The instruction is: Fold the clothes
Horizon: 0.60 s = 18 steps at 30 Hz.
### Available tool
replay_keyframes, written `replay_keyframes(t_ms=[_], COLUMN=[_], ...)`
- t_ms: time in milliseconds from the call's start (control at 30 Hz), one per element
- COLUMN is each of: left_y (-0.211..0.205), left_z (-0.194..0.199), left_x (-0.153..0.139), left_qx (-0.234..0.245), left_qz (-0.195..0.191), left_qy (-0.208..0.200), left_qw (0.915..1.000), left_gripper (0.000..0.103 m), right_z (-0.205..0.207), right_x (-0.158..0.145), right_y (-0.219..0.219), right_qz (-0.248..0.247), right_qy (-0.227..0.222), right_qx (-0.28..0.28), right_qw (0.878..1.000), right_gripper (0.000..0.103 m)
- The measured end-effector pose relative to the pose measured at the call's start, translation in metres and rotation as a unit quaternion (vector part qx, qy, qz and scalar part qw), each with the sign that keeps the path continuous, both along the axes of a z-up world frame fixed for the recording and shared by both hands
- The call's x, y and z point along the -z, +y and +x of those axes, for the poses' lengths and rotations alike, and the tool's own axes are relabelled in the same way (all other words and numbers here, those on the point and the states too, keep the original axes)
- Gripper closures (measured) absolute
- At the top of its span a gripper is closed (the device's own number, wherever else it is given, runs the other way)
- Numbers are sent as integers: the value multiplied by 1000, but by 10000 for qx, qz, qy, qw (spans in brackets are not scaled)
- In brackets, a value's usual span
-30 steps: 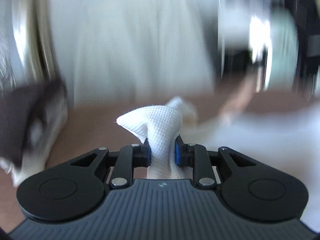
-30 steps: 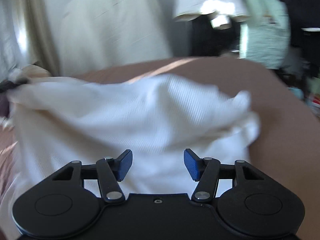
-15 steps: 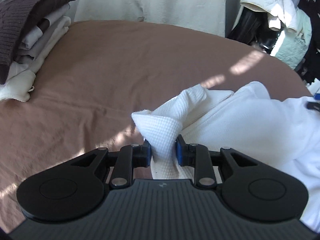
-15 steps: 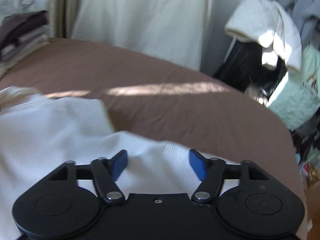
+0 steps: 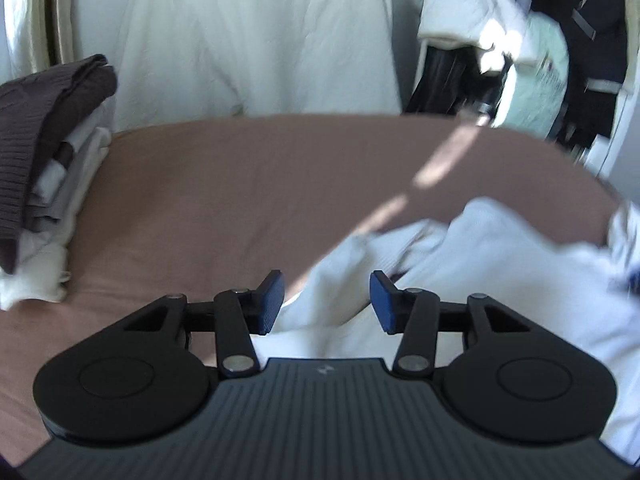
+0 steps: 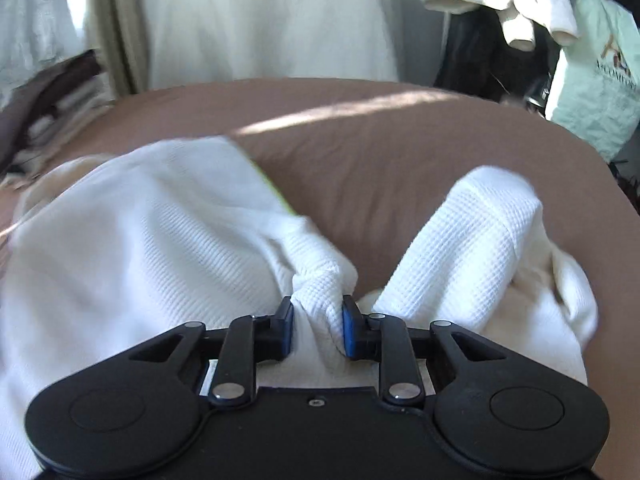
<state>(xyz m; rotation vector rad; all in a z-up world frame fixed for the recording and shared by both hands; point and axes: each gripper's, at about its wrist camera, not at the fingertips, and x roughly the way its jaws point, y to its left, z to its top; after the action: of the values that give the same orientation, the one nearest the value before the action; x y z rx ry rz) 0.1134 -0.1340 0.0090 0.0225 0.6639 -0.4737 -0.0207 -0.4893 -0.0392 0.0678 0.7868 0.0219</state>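
A white waffle-knit garment (image 5: 500, 264) lies crumpled on the brown bed (image 5: 260, 184). My left gripper (image 5: 326, 300) is open just above its left edge, with cloth lying loose between the blue pads. In the right wrist view the same garment (image 6: 140, 220) spreads to the left, and a sleeve (image 6: 472, 240) stands up on the right. My right gripper (image 6: 317, 326) is shut on a bunched fold of the garment between body and sleeve.
A stack of folded clothes (image 5: 44, 168) topped by a dark brown knit sits at the bed's left edge. A cream cover (image 5: 256, 40) hangs behind the bed. Hanging clothes and bags (image 6: 560, 40) crowd the far right. Bare brown bed (image 6: 380, 140) lies beyond the garment.
My left gripper has opened and let go of the white cloth it was pinching. My right gripper, open before, has closed on a fold of the garment.
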Motion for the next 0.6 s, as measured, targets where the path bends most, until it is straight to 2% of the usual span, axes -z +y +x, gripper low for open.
replay_keyframes(t_ms=[67,167,267,333,367,400,467,533,600], left_y=[-6,-17,-33,-43,-49,-55,-62,-67,-65], left_z=[-1,-3,-7,-9,-9,-9,-2,5,10], left_x=[1,9,17,24,28,35,49,61,68], left_qx=[2,94,402,580,616,576,466,385,415], left_qz=[-189,-266,-221,-181,-150,-93,-29,7,-206], left_qy=[46,68,41,-33,-80,-124,-15,149,229], left_qw=[9998,9996,9989,9981,9980,9982,9989,9991,9987], left_gripper=[33,33,33,31,25,14,12,12,12], right_z=[-19,-40,-53,-60,-62,-63,-63,-58,-56], right_x=[1,5,9,2,-2,-6,-13,-22,-35], right_y=[7,14,14,13,13,11,11,12,9], right_qz=[151,351,561,584,630,690,766,622,557], right_qy=[236,703,1230,1197,1202,1224,1269,1160,924], right_qx=[-289,-780,-1069,-1170,-1239,-1322,-1493,-1567,-1527], right_qw=[9992,9939,9850,9842,9830,9812,9776,9788,9824], right_gripper=[75,75,74,73,72,69,57,57,57])
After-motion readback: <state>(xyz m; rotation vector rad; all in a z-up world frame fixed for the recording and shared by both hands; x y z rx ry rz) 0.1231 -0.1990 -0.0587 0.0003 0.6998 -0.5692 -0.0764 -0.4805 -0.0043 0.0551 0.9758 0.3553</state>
